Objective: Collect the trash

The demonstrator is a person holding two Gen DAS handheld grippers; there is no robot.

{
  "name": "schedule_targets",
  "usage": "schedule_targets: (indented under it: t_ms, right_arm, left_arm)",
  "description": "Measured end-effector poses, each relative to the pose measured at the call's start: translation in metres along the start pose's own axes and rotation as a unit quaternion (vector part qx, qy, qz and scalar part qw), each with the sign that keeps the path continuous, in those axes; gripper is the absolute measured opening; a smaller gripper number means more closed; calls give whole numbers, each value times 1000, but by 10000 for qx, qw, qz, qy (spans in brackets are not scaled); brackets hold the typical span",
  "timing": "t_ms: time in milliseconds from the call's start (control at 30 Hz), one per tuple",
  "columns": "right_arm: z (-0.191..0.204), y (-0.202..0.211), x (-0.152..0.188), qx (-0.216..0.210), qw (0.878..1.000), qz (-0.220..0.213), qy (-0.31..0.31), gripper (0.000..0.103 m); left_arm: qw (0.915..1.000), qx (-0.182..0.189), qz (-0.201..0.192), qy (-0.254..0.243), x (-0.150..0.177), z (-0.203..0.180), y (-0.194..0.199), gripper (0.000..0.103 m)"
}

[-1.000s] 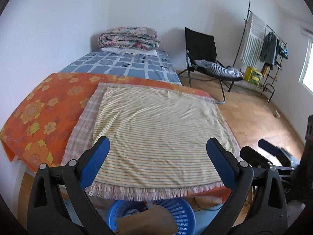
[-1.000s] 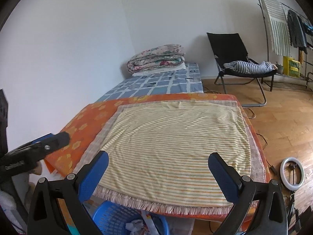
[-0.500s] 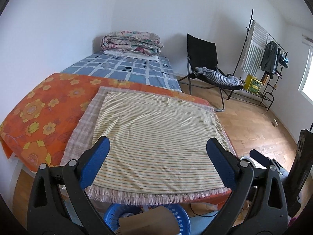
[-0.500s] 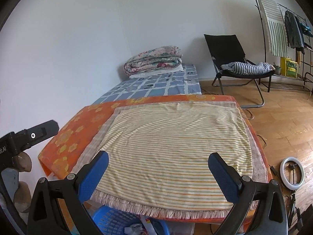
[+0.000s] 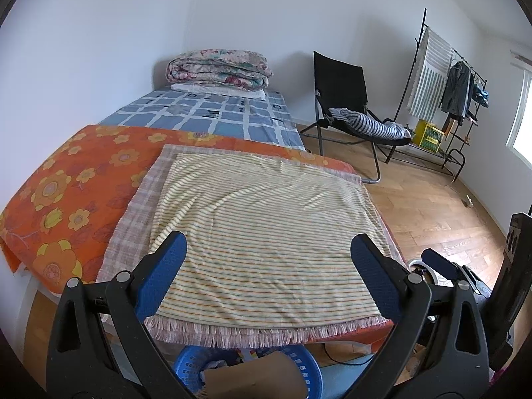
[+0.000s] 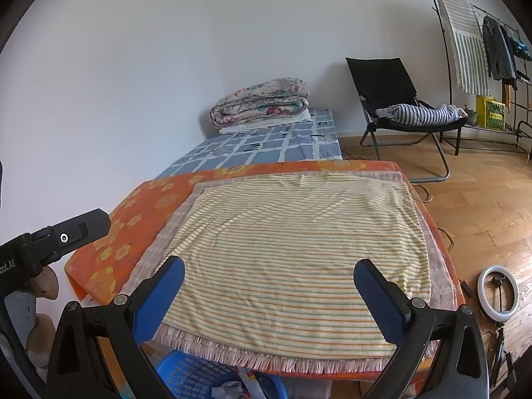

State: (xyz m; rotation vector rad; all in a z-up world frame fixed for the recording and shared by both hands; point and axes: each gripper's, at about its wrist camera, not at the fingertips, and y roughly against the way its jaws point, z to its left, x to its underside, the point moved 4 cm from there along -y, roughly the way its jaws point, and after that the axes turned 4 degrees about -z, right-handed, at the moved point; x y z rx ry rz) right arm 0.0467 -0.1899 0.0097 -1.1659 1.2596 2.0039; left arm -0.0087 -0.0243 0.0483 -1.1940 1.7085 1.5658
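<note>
Orange floral cloth (image 5: 66, 179) at 9 o'clock covers the near end of the surface; the striped yellow cloth (image 5: 266, 232) lies flat at centre, on top of a checked fringed one.

Change over the last 1 s: both cameras have lifted and pulled back slightly. The blue basket (image 5: 299, 370) under the near edge, at 6 o'clock, now shows less of itself in the left wrist view; the chair (image 5: 342, 99) and clothes rack (image 5: 445, 76) at 2 o'clock sit lower in frame. The cloths have not shifted.

Left claw (image 5: 266, 279): blue pads spread wide, nothing between them. It hovers over the near hem of the striped cloth, no contact seen.

Right claw (image 6: 267, 294): also wide, empty, same attitude over the same hem. In its view the left tool's body shows at 9 o'clock, well apart from the cloth.

Task item: no loose trash is visible anywhere on the striped cloth. What trash can be seen is in the basket: crumpled white paper (image 6: 229, 390) in the right view, and a brown cardboard piece (image 5: 252, 380) over the rim in the left view.

Judgement: the surface looks cleared, and the pull-back reads as a scan or a finish, not an approach. If anything remains, it is probably on the floor (image 6: 482, 206) at 3 o'clock, where I see only a ring light (image 6: 497, 292) and cables.
</note>
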Motion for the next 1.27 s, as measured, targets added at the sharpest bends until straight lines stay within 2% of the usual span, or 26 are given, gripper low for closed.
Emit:
schedule_targets:
  t_ms: [1067,1267]
  right_arm:
    - [0,-5,3,-18,10000,56,55,103]
    - [3,-6,5,-24,9999,103,87,103]
  left_arm:
    - [10000,-23,65,33,15,-1,-15,101]
    - [9999,-116,103,13,21,-1,-17,101]
